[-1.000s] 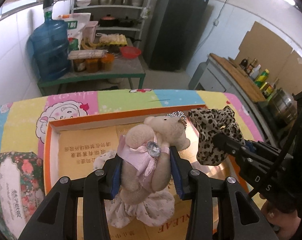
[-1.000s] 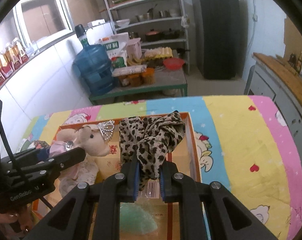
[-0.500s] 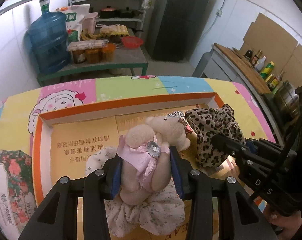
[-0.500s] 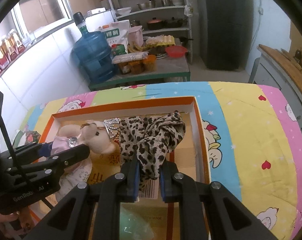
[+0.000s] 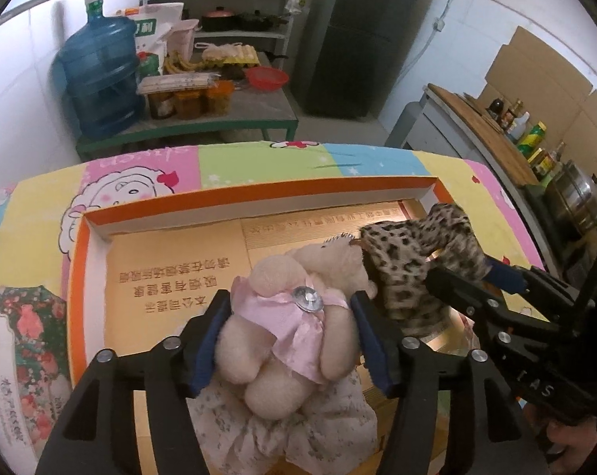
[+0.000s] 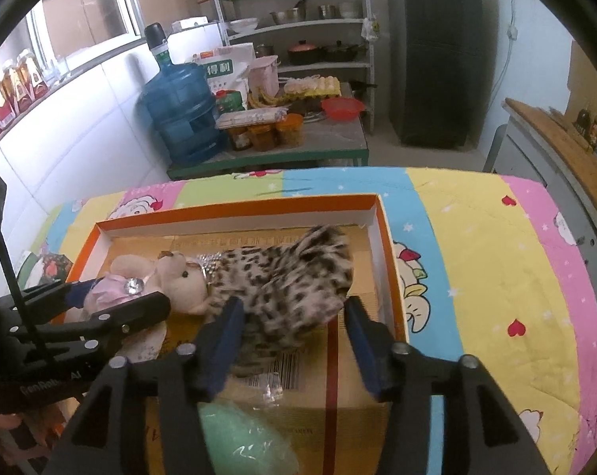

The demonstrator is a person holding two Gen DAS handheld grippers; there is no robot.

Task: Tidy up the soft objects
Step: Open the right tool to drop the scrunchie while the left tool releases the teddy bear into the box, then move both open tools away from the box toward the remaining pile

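Note:
A beige teddy bear (image 5: 282, 340) in a pink dress lies in the shallow orange-rimmed box (image 5: 259, 202), on top of a floral white scrunchie (image 5: 330, 431). My left gripper (image 5: 288, 301) straddles the bear; its jaws are opening and the pads stand just off the bear's sides. A leopard-print scrunchie (image 6: 286, 277) rests in the box beside the bear's head (image 6: 183, 281). My right gripper (image 6: 292, 304) is over it, jaws opening, the scrunchie loose between them. In the left wrist view the right gripper (image 5: 457, 277) comes in from the right.
The box (image 6: 239, 206) sits on a table with a colourful cartoon cloth (image 6: 476, 261). A mint-green soft piece in plastic (image 6: 243, 439) lies near the box's front. A flowered tin (image 5: 17, 348) stands at the left. Behind are a low table with a water jug (image 5: 100, 79), shelves and a fridge.
Both grippers sank toward the box and spread their jaws. The leopard scrunchie dropped from the right jaws into the box, and the bear now lies loose between the left jaws.

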